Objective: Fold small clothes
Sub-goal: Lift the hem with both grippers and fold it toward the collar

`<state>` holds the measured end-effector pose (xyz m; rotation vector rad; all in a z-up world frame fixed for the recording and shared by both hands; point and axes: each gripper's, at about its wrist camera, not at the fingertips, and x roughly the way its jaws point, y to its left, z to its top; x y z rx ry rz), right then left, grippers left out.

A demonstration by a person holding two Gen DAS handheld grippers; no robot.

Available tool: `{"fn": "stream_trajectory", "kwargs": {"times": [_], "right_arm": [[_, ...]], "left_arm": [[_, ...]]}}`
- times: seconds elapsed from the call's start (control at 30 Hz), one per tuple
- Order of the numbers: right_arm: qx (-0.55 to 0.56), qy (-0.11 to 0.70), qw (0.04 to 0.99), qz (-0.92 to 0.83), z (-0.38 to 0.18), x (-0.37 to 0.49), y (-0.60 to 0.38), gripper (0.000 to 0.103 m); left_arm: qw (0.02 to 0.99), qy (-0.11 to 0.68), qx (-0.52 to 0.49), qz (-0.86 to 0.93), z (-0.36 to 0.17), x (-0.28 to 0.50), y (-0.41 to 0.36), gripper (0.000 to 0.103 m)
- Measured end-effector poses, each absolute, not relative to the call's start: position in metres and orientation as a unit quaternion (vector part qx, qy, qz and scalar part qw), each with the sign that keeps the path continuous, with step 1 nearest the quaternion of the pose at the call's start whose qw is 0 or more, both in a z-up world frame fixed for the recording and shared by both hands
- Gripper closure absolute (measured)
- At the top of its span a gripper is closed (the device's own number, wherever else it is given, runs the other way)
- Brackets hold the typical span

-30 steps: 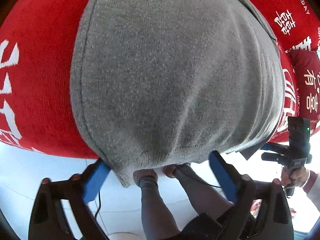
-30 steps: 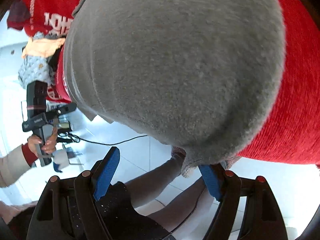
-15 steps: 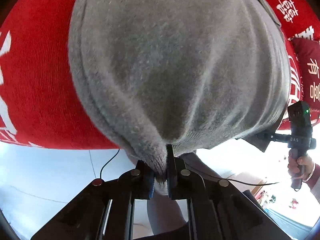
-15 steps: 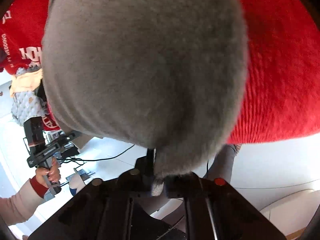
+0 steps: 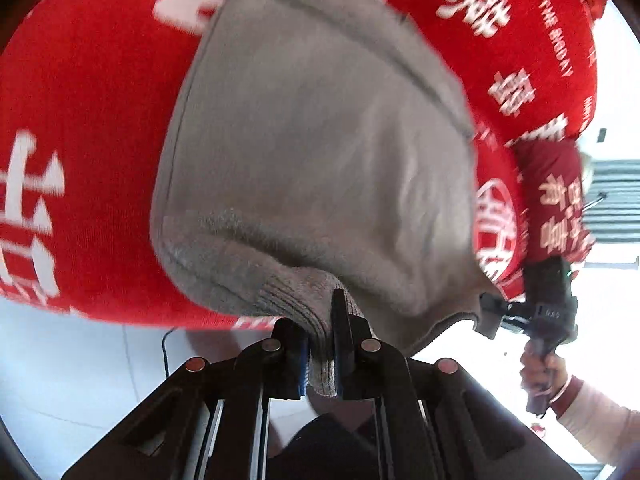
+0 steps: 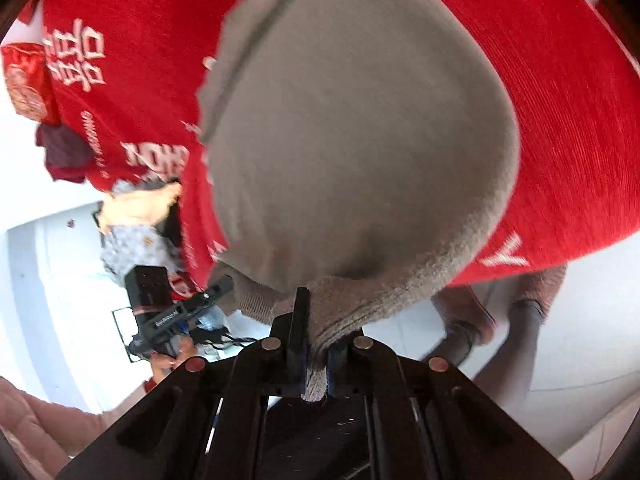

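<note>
Both tools clamped on the grey knit's near hem, lifting it for the fold.

The left tool (image 5: 320, 344) and the right tool (image 6: 316, 360) each pinch the ribbed hem of the grey garment (image 5: 320, 152), which lies on the red printed cloth (image 5: 80, 120) and runs away toward 12 o'clock. To fold well, I'd say carry both corners level and together toward 12, keeping the hem taut between them so it lands square on the far edge.

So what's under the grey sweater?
A red cloth with white writing lies under the grey sweater. Whatever the sweater covers in the middle stays hidden.
</note>
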<state>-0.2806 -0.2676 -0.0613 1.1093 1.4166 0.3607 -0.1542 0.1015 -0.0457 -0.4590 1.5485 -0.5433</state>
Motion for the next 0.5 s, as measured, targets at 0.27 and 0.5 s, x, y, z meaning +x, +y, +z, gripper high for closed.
{"fn": "stream_trajectory", "kwargs": {"times": [0.27,0.5], "right_arm": [[0.478,0.565,0.649,0.175,-0.013,-0.226,-0.284,0.096],[0.473,0.527,0.681,0.184,0.011,-0.143,-0.324,0.096]], "left_arm": [[0.692,0.637,-0.248,-0.232,-0.016,-0.092,0.106,0.093],[0.72,0.605,-0.263,-0.213,-0.001,-0.023,0.096,0.093]]}}
